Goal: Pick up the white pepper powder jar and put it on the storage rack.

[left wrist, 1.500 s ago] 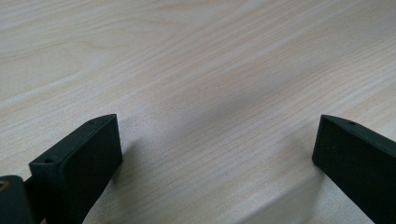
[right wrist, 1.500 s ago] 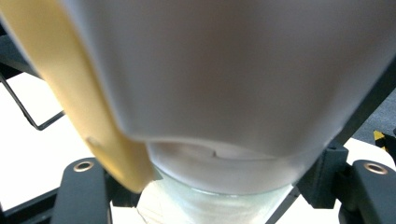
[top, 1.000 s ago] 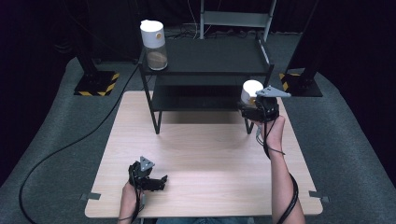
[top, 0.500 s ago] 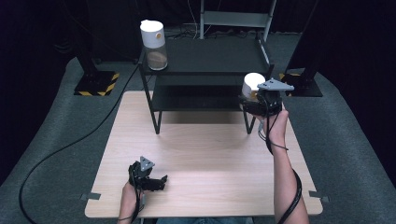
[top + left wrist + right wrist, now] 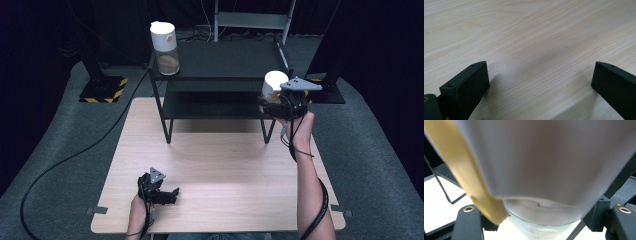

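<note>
Two jars, one rack, one tabletop, two hand-held grippers.

Jar A (image 5: 273, 86): white lid, glass body. Position: centre right of the high view, at the right end of the rack (image 5: 220, 75), level with its upper shelf. Clamped in the right hand-held gripper (image 5: 280, 102), whose jaws are closed on the body below the lid. In the right gripper view the jar (image 5: 541, 165) sits very close to the lens, blurred, with a yellow band (image 5: 466, 177) down the lid's left side and glass showing beneath. Whether it touches the shelf cannot be told.

Jar B (image 5: 165, 47): white lid, brown contents in the lower part. Position: upper left of the high view, upright on the left end of the rack's top shelf, well apart from jar A.

Rack: black, two shelves, standing on the far edge of the tabletop (image 5: 220, 165).

Left hand-held gripper (image 5: 170, 194): lower left of the high view, low over the tabletop's near edge. Jaws spread wide, nothing between them; the left gripper view shows bare wood grain (image 5: 536, 50) in the gap.

Tabletop: light wood, on grey carpet.
</note>
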Available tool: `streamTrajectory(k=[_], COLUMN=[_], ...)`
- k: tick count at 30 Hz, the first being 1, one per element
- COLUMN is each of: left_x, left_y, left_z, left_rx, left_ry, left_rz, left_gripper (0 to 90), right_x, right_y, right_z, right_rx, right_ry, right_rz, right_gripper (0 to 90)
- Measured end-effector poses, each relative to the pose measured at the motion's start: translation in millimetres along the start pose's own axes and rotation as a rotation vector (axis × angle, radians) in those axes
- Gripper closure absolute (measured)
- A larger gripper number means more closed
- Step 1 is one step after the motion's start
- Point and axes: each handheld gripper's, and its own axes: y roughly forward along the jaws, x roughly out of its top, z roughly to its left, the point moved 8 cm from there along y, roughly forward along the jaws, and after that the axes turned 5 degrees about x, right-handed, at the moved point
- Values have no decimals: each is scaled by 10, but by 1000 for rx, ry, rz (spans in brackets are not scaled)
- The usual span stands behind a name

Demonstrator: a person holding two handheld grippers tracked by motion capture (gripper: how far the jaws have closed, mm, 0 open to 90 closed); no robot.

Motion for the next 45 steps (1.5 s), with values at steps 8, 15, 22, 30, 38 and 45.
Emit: streamTrajectory(k=[8,15,22,30,38,45], left_x=[0,0,0,0,0,0], left_y=[0,0,0,0,0,0], left_z=[0,0,0,0,0,0], left_rx=[0,0,0,0,0,0], left_ry=[0,0,0,0,0,0], left_rz=[0,0,0,0,0,0], left_gripper=[9,9,9,9,9,9], right_x=[136,225,320,445,548,639], right_y=[-58,-113,-168,-233,-274,-281], right_z=[-7,-46,-53,-52,-71,-97], right_rx=[-5,1,5,5,8,9], right_ry=[-17,-13,-16,-24,-17,-7], right_rz=[2,-6,-8,-10,-14,-25], right_gripper=[298,298,298,298,298,298])
